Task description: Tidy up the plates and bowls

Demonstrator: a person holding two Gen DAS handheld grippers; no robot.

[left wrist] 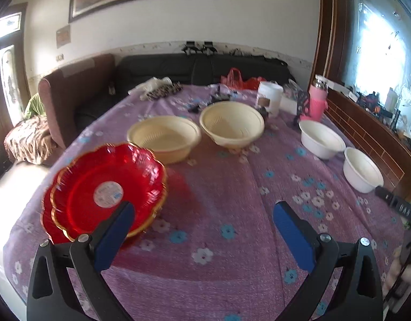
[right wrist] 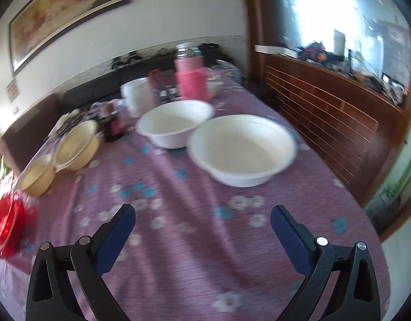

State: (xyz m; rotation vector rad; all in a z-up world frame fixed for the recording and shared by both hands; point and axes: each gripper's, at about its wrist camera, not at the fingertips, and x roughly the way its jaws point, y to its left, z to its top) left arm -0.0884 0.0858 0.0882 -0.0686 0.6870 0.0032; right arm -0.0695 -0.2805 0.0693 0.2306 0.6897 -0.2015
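Red plates (left wrist: pixel 104 190) stacked at the table's left edge, two cream bowls (left wrist: pixel 165 137) just behind, two white bowls (right wrist: pixel 241 149) on the right. Your left gripper (left wrist: pixel 202 214) and right gripper (right wrist: pixel 202 214): jaws wide, nothing between them.

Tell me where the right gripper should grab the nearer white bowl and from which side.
Grip the nearer white bowl by its near rim, coming from the front and above. It sits upright with an out-turned lip, so one finger can likely go inside and one outside. The right gripper is open and empty, and already faces it.
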